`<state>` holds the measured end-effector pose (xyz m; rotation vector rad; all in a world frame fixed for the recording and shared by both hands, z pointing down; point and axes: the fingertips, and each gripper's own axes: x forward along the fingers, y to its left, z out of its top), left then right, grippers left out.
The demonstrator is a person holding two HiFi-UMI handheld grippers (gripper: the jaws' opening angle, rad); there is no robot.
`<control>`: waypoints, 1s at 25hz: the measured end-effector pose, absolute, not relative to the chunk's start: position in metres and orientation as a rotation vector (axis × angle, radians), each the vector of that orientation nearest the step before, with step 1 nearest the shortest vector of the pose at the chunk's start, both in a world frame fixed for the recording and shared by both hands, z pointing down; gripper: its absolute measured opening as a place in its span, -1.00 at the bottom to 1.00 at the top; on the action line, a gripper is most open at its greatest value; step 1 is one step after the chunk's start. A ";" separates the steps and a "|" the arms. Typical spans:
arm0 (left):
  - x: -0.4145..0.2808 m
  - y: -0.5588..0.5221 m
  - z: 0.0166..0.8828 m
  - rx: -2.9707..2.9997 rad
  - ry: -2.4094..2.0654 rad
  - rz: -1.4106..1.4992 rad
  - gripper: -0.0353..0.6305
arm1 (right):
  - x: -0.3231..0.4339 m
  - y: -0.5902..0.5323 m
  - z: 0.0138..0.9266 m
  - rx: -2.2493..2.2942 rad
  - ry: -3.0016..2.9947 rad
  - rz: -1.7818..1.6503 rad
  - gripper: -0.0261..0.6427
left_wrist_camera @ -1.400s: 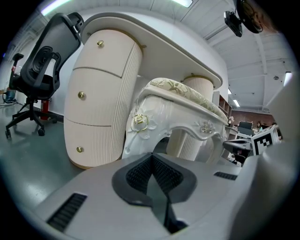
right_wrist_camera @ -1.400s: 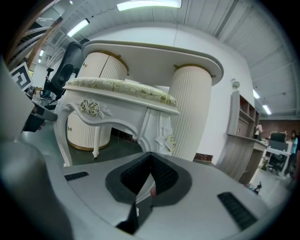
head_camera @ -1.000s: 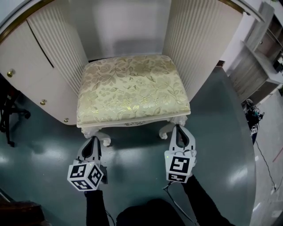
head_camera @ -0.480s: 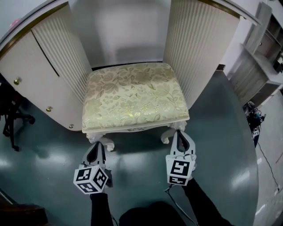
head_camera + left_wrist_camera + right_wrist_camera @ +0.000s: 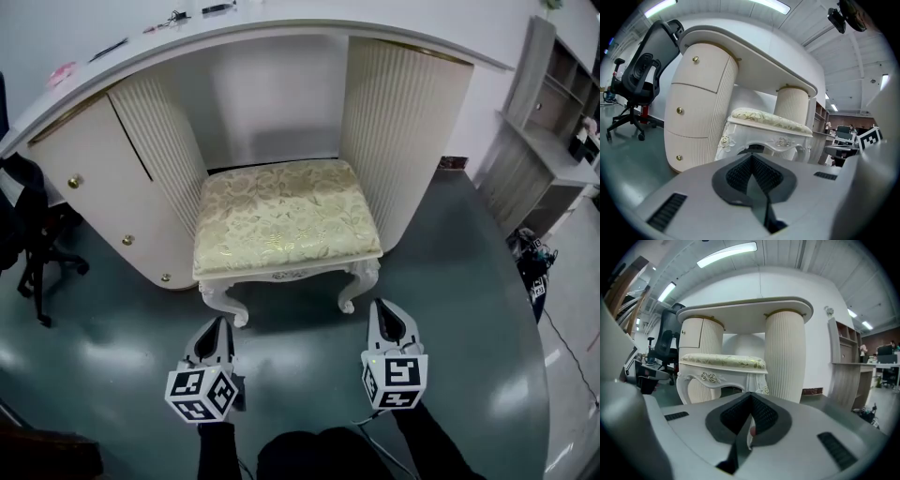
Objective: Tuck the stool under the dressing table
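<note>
- A black office chair stands at the far left, beside the dressing table.
- The table's left pedestal is ribbed and carries 3 round gold knobs.
- The left gripper hovers low over the dark green floor, just in front of the stool's left front leg and not touching it. Its fingers are pressed together with nothing between them.
- The stool, with a gold floral cushion and a carved white frame, sits upright between the 2 pedestals. Its back half is under the tabletop and its 2 front legs stand just outside the opening.
- The right gripper is near the stool's right front leg, apart from it, with its fingers likewise closed on nothing.
- The right pedestal stands just beside the stool.
- A grey shelf unit stands at the far right.
</note>
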<state>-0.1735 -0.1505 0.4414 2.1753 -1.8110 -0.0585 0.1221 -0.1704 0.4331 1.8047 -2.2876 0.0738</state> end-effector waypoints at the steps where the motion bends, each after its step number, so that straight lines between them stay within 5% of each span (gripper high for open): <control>1: -0.171 -0.144 0.439 2.179 -1.805 -0.063 -0.87 | 0.124 -0.164 0.432 1.802 -2.288 0.075 -0.91; 25: -0.146 -0.012 0.406 2.239 -1.784 -0.018 -0.87 | 0.138 -0.033 0.419 1.690 -2.322 0.175 -0.91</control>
